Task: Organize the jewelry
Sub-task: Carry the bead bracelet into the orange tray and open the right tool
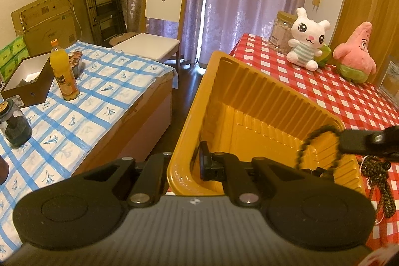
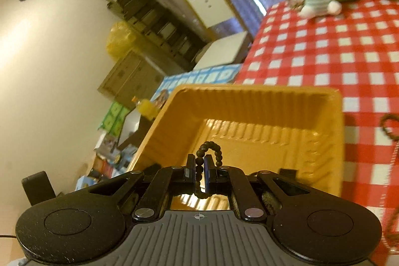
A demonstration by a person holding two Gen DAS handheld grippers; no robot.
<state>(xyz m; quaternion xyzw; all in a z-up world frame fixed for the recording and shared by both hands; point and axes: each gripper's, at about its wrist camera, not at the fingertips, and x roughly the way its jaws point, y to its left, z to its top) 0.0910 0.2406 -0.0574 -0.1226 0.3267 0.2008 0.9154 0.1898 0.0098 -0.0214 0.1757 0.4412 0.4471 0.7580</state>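
Observation:
A yellow ribbed plastic tray [image 1: 249, 96] sits on the red checked table; it also shows in the right wrist view [image 2: 249, 96]. My left gripper [image 1: 185, 166] is shut on the tray's near left rim and tilts it. My right gripper [image 2: 199, 172] is shut on a dark bead bracelet [image 2: 209, 148] over the tray's near edge. In the left wrist view the right gripper [image 1: 341, 141] comes in from the right with the bracelet [image 1: 314, 146] hanging over the tray. More dark beads lie inside the tray's near corner. A brown bead necklace [image 1: 379, 178] lies on the cloth right of the tray.
A white rabbit plush [image 1: 308, 39], a pink starfish plush [image 1: 356, 54] and a jar [image 1: 280, 31] stand at the table's back. Left is a blue checked table with an orange bottle [image 1: 63, 71], an open box [image 1: 27, 81] and a dark jar [image 1: 15, 124]. A chair [image 1: 159, 24] stands behind.

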